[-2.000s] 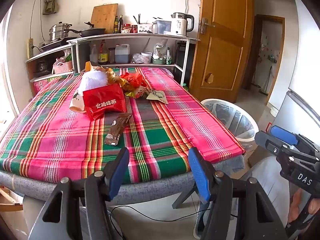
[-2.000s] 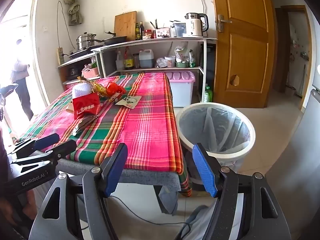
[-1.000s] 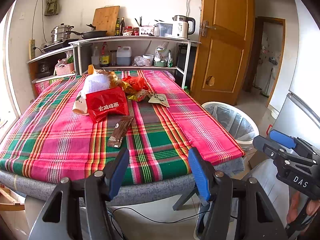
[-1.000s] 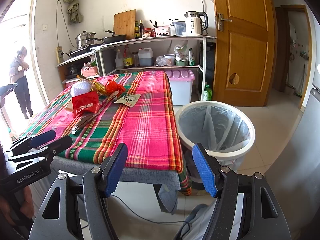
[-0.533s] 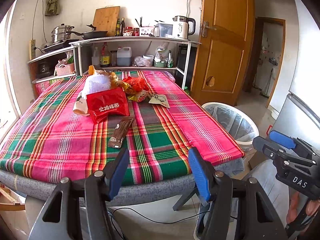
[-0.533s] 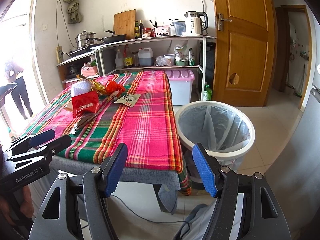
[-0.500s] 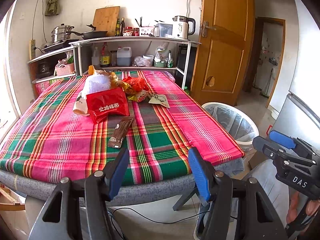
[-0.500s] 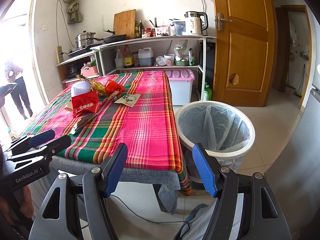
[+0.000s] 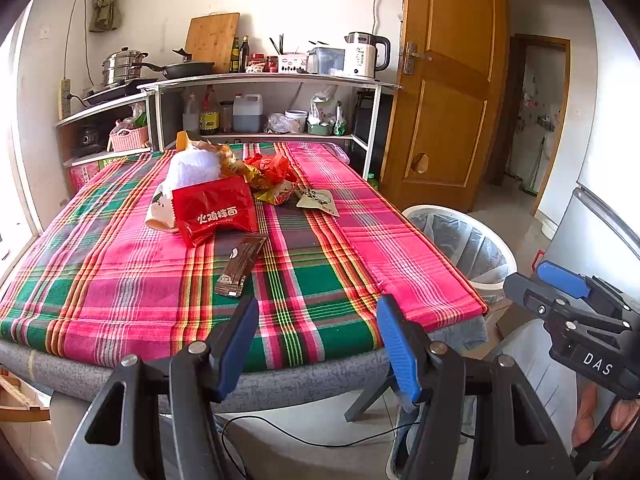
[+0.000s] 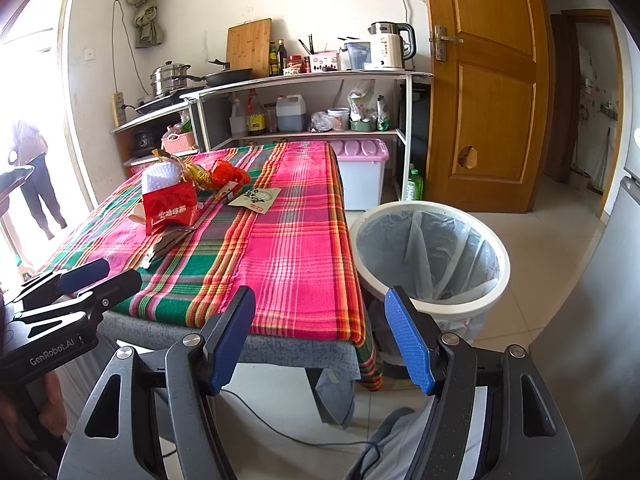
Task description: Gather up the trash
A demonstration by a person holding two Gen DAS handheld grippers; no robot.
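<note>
Trash lies on the plaid-covered table (image 9: 120, 280): a red noodle packet (image 9: 214, 214), a brown wrapper (image 9: 241, 265) in front of it, a white bag (image 9: 194, 166), crumpled orange-red wrappers (image 9: 268, 170) and a pale flat packet (image 9: 318, 202). The same pile shows in the right wrist view around the red packet (image 10: 170, 208). A white bin (image 10: 430, 256) with a clear liner stands right of the table. My left gripper (image 9: 316, 336) is open at the table's near edge, holding nothing. My right gripper (image 10: 320, 332) is open too, between the table corner and the bin.
White shelving (image 9: 260, 80) behind the table carries a kettle, pans, bottles and a cutting board. A wooden door (image 9: 448, 100) stands at the right, and a lilac-lidded box (image 10: 362, 170) sits beyond the table. A person (image 10: 34, 176) stands in the bright doorway at far left. A cable (image 9: 300, 436) lies on the floor.
Both grippers have edged slightly closer to the table and stayed open. The person in the doorway has shifted. The trash has not moved.
</note>
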